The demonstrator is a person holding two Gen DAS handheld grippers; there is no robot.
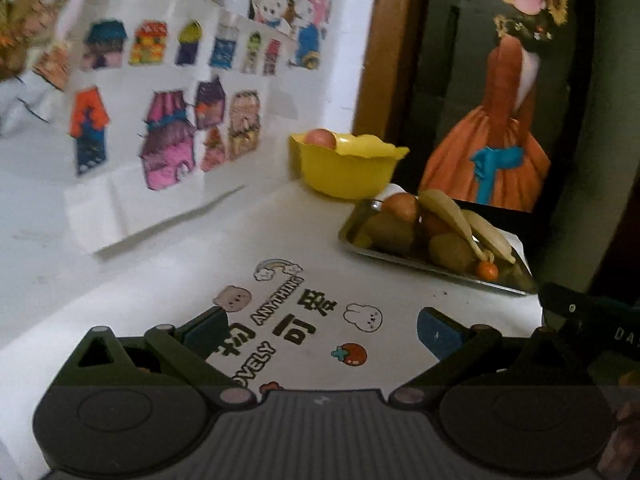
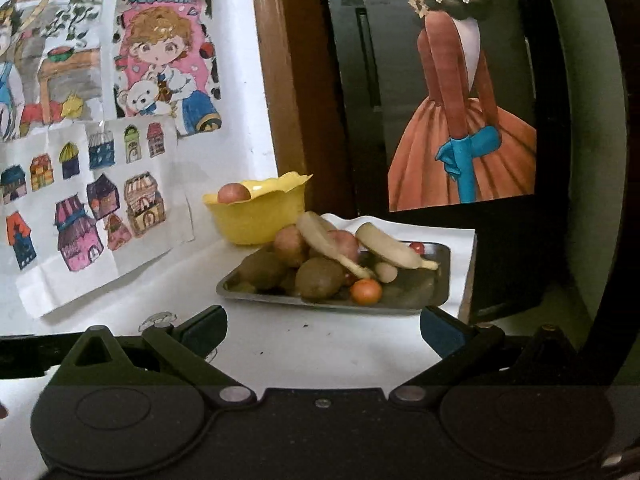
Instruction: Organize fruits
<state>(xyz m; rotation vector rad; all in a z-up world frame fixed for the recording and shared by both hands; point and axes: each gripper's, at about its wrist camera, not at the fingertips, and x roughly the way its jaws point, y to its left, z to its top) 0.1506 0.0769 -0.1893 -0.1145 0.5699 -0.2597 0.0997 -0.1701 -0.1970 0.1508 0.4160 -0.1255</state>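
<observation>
Both claws stood wide apart and empty. The right claw [image 2: 323,330] hovered low over the white counter [image 2: 280,344], aimed straight at the metal tray [image 2: 434,294] just ahead of its tips. The left claw [image 1: 322,326] hung over the printed patch of counter, with the tray ahead and to its right.

Fruit lay heaped on the tray. Nearest the right claw: a small orange fruit [image 2: 366,291], dead ahead at the tray's near edge, and a brown kiwi [image 2: 320,283] touching it on the left. A second kiwi [image 2: 262,270] lay further left. Two bananas [image 2: 394,249] rested across the pile, behind and above. Reddish fruits sat behind the kiwis.

The yellow bowl [image 2: 260,220] stood beyond the tray, ahead and left of the right claw, touching or nearly touching the tray's far corner; which could not be told. One red fruit [image 2: 233,193] showed above its rim.

Handling, as judged:
- Small orange fruit: light, round, smooth; likely to roll or squirt out. Take it across its middle.
- Kiwi: firm, fuzzy, good grip; pinch across the short axis, gently, as it bruises.
- Bananas: soft, curved, propped on others; grip mid-length. Lifting fruit from underneath could tumble them.
- Tray: thin and slick, may slide if nudged.
</observation>
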